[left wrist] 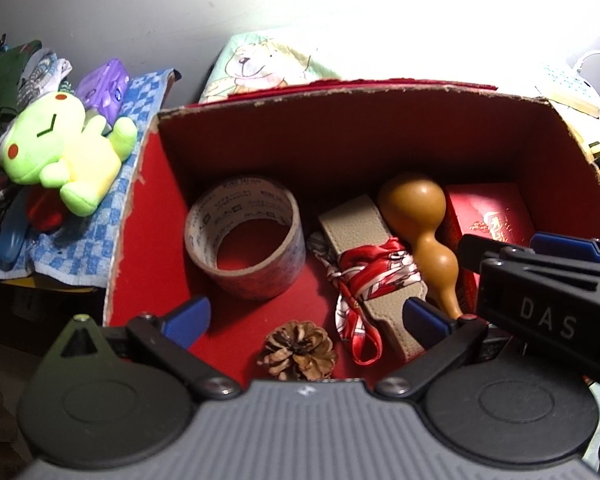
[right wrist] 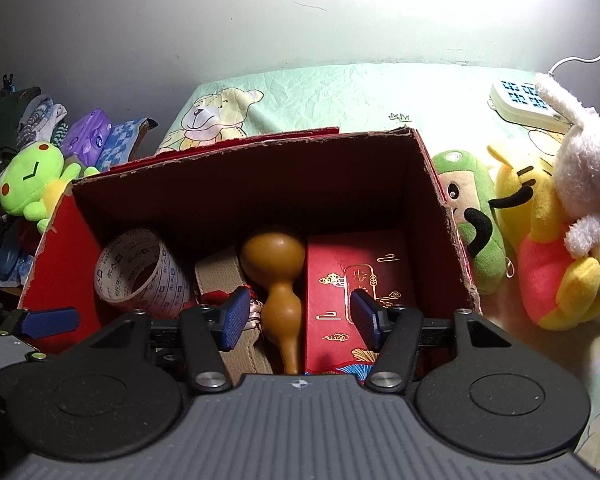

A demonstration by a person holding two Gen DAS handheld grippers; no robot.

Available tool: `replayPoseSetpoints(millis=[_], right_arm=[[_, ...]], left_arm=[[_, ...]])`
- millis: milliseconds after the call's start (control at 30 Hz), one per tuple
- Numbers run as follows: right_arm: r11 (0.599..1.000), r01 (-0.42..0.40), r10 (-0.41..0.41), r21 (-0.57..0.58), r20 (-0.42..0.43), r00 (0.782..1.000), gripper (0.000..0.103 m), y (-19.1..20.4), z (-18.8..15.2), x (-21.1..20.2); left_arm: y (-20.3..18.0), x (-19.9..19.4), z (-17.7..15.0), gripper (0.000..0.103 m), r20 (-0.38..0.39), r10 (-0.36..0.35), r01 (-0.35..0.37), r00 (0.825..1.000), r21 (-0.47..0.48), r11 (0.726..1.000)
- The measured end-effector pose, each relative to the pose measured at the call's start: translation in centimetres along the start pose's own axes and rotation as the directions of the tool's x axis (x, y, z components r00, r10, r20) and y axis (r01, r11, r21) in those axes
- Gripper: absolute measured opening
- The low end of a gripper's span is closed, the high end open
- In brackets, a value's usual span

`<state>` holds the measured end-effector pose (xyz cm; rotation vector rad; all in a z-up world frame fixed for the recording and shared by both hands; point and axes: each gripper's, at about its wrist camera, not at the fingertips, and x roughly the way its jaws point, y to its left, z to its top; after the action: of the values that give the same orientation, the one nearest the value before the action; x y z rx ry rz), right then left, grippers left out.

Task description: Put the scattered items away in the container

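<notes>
Both grippers hang over the box [right wrist: 440, 184], pointing down into it. Left gripper [left wrist: 306, 314]: jaws spread wide, nothing between them but the box floor, with the pinecone [left wrist: 298, 350] just below and between them near the front edge. Right gripper [right wrist: 300, 316]: jaws spread about halfway and empty, with the gourd [right wrist: 278, 280] and the red packet [right wrist: 356, 280] seen through the gap.

The task's things already lie inside. A tape roll [left wrist: 244, 240] sits toward the left wall, a beige strap [left wrist: 364, 248] wrapped in a red-and-white scarf [left wrist: 374, 276] lies mid-floor, the gourd leans beside it, and the red packet stands against the right wall. The box itself rests on a bear-print sheet [right wrist: 320, 96].

By my reading, the collecting is done or close to it, and this is a hover after a drop. Outside the box I see a green frog plush [left wrist: 60, 156] on a blue checked cloth [left wrist: 140, 96] to the left, and three plush toys [right wrist: 540, 220] off the box's right wall; whether these count as scattered items I cannot tell.

To do the step well: lift each gripper straight up clear of the rim before swinging sideways, since the cardboard walls are tall and ragged. If the plush toys are next, take the near right one with the right gripper, pinching the body rather than a limb, and lower it onto the empty floor behind the pinecone.
</notes>
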<state>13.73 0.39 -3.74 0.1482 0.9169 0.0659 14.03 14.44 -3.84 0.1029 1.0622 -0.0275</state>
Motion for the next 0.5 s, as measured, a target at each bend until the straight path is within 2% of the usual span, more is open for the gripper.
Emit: replayPoseSetpoints(millis=[500], right_arm=[[0.998,0.058,-0.057,-0.029,0.041,0.998,0.06,0.37,0.6,-1.05]], left_arm=[[0.16,-1.03,0.46,0.102,0.031,0.0,0.0,1.0,-0.001,1.0]])
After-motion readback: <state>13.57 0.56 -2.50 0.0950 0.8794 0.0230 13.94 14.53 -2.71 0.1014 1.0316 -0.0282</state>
